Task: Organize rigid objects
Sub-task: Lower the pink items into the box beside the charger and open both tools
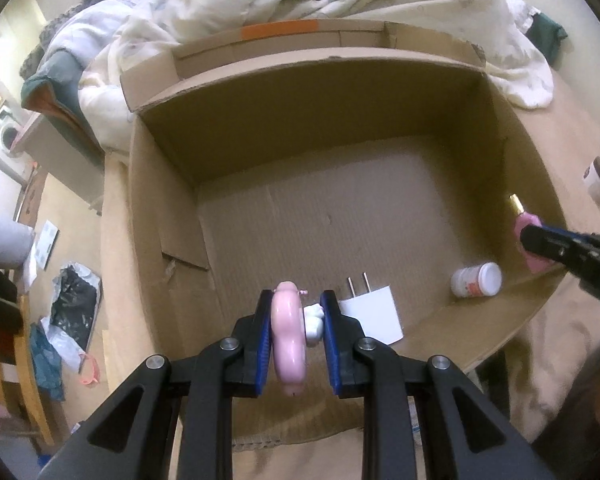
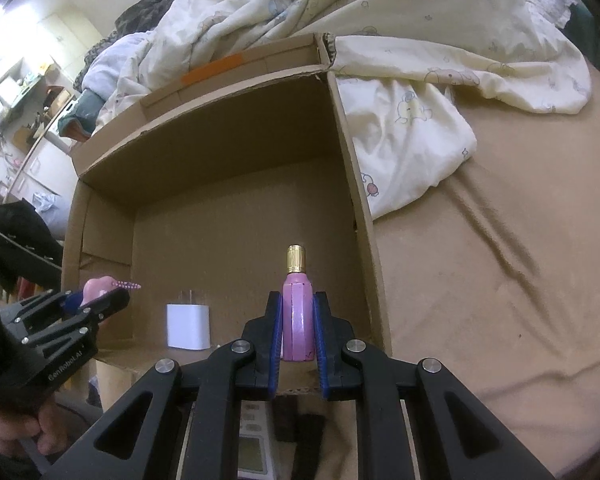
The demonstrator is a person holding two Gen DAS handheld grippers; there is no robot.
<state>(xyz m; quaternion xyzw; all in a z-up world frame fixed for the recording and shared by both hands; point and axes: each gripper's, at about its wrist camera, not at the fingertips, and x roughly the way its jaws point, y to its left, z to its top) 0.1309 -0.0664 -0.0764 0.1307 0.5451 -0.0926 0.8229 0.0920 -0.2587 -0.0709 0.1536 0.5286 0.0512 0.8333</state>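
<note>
Cardboard box [image 1: 160, 184] takes two more items: both grippers hold pieces over its near edge.
Left gripper [image 1: 296, 320] is clamped on a pink toy [image 1: 287, 336], right gripper [image 2: 298, 320] on a pink bottle [image 2: 297, 320]; charger [image 1: 374, 312] and small jar [image 1: 476, 279] lie just beyond the fingers. Next, I judge: lower each piece, then release.
</note>
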